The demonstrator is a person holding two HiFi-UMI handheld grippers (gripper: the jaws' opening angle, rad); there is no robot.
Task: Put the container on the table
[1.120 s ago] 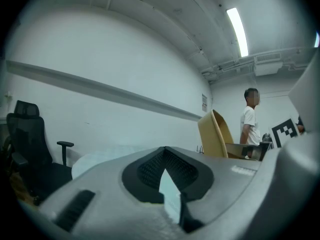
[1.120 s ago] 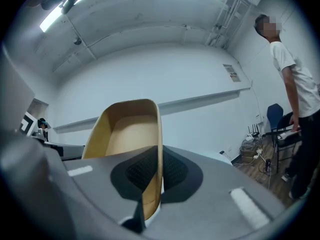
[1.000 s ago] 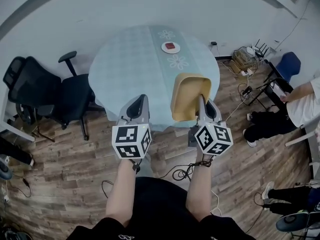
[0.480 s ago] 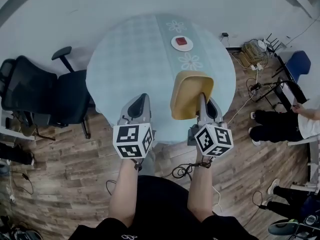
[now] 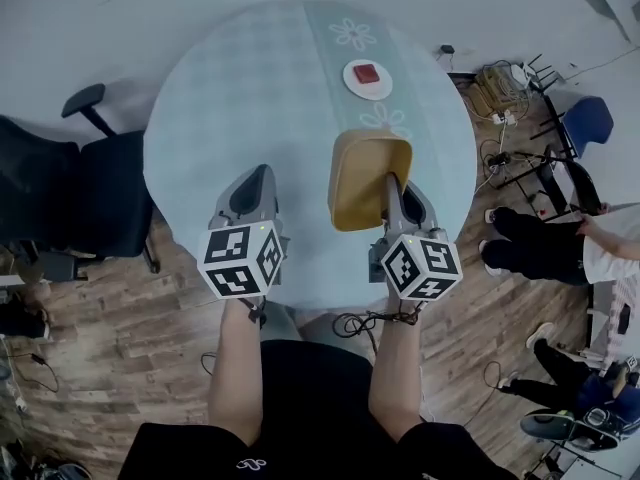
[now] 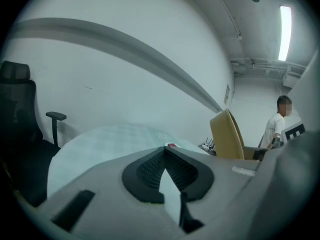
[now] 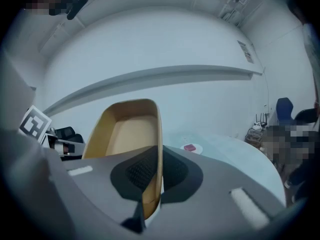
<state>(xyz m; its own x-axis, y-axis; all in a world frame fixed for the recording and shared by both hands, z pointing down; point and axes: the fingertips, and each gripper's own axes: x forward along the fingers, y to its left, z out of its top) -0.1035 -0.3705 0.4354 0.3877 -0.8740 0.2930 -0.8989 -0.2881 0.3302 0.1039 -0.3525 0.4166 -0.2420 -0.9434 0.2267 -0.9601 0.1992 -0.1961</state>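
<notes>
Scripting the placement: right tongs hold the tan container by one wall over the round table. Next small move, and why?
Probably lower the right tongs until the container nears the table, rolling it base-down. It hangs tilted above the bare near side, clamped by one wall; the plate sits well beyond, so that spot looks free.

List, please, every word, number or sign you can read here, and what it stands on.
No text here can be read.
Wall notice: print too blurred to read.
Shirt logo: too small to read.
Marker cube: black-and-white squares only, no letters or numbers.
</notes>
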